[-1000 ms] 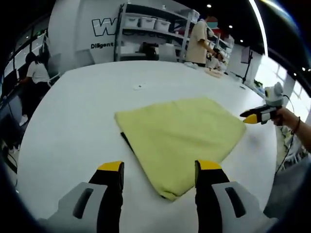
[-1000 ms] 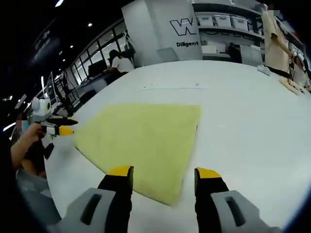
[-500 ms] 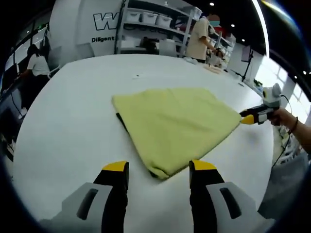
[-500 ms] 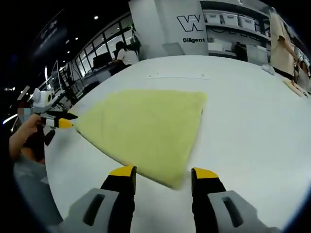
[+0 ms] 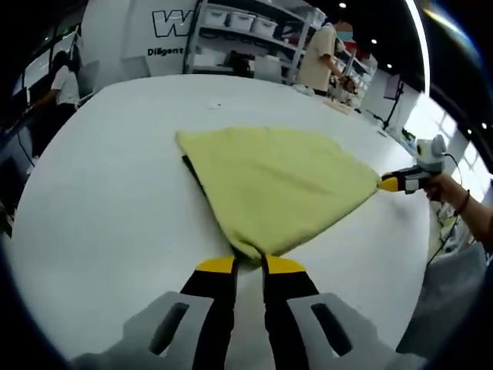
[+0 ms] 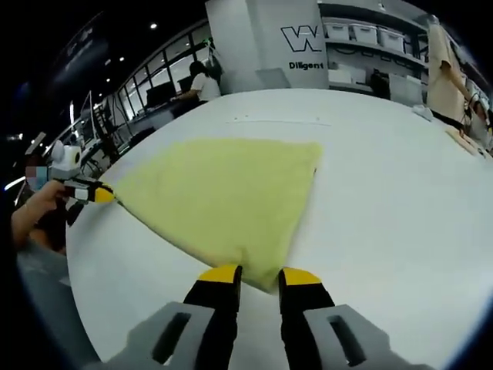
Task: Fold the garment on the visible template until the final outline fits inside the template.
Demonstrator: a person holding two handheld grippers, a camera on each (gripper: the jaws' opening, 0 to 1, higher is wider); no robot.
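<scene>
Left gripper [image 5: 249, 264] pinching garment [image 5: 273, 181] corner, right gripper [image 6: 259, 272] likewise

Garment [image 5: 273, 185] on table [image 5: 100, 216], left gripper [image 5: 248, 266] and right gripper [image 6: 258, 274] at opposite corners

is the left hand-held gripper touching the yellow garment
Touching. In the left gripper view, the left hand-held gripper has its jaws closed on the near corner of the yellow garment, with fabric pinched between the yellow tips.
</scene>
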